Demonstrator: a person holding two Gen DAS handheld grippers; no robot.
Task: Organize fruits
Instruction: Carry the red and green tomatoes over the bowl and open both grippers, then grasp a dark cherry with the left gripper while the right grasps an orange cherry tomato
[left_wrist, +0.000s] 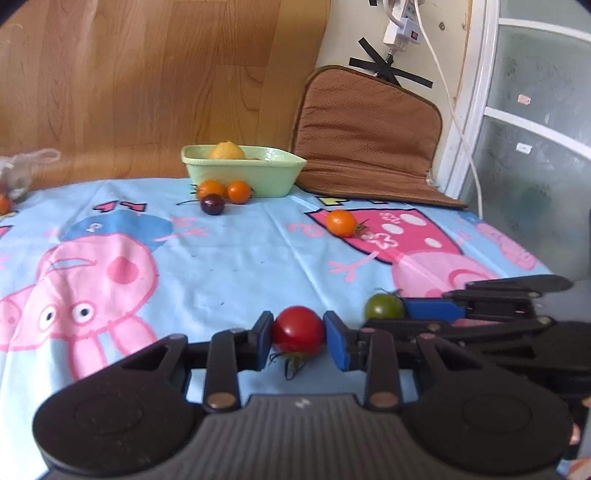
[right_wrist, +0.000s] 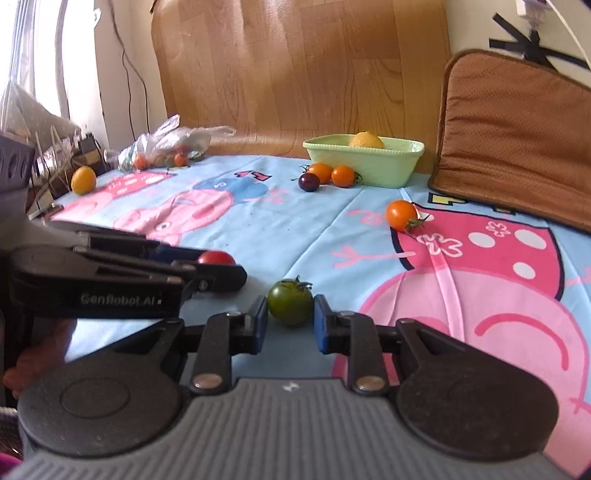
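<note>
Tomatoes are the whole story here: left tongs (left_wrist: 298, 338) are pinched on the red tomato (left_wrist: 298, 329), right tongs (right_wrist: 288, 320) on the green tomato (right_wrist: 290, 301), both low over the cartoon sheet (left_wrist: 229, 258) at 6 o'clock. The green bowl (left_wrist: 255, 173) sits well off at 12 o'clock, lemon (left_wrist: 226, 150) already inside. Risks, I'd guess: round slick skins popping out mid-carry, or squeezing too hard and splitting one (cherry types bruise easily). The two tools are also just beside each other, so lifting together could knock them.

Home, cartoon tablecloth (left_wrist: 229, 258), seat cushion (left_wrist: 369, 140)
</note>
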